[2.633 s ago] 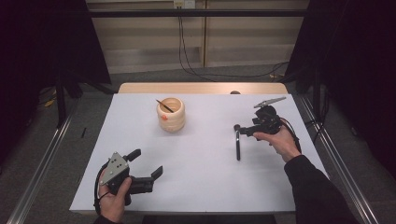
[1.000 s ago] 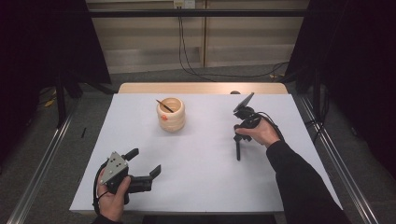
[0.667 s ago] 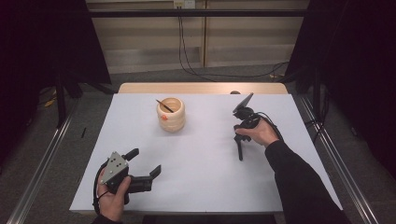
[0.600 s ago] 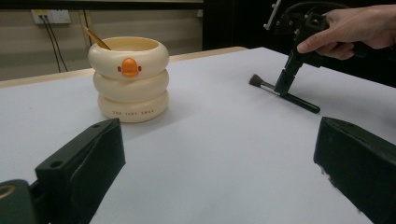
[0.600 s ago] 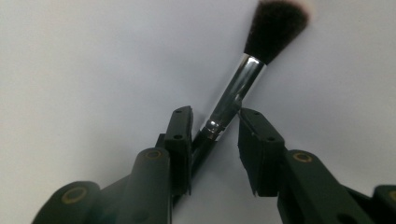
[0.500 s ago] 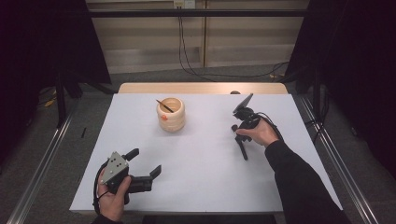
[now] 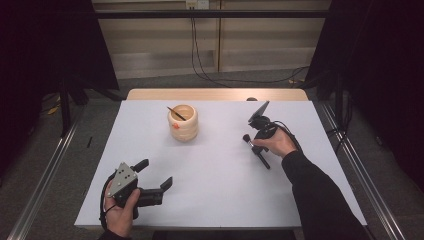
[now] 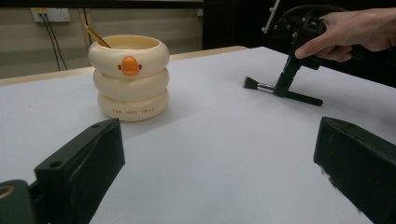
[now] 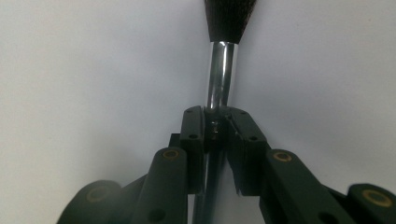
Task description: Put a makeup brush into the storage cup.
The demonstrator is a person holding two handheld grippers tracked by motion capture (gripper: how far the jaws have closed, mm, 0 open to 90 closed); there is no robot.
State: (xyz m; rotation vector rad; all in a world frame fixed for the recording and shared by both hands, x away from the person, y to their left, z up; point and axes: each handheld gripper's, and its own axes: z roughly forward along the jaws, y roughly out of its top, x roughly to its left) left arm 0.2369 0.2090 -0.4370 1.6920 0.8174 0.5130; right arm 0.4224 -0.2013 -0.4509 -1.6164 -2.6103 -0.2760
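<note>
A black makeup brush (image 7: 264, 161) with a silver ferrule (image 9: 222, 70) lies slantwise on the white table (image 7: 220, 195) at mid right, its bristles (image 8: 252, 83) towards the cup. My right gripper (image 7: 255, 148) points down on it, shut around the handle just behind the ferrule. In the right gripper view the right gripper (image 9: 215, 125) has both pads pressed on the handle. A cream ringed cup (image 7: 183, 123) with an orange duck mark (image 8: 129, 66) stands at the centre back and holds a thin stick (image 7: 176, 113). At the front left rests my left gripper (image 7: 154, 174), open, nothing between its jaws.
A wooden strip (image 7: 215, 94) runs along the table's far edge. Metal rails (image 7: 42, 185) lie on the floor at both sides. White surface stretches between the cup (image 8: 129, 77), the brush and the left gripper (image 8: 217, 154).
My right gripper came in from the right, went down on the brush and shut on it. The brush has turned from nearly straight to slanted. The left gripper stayed still.
</note>
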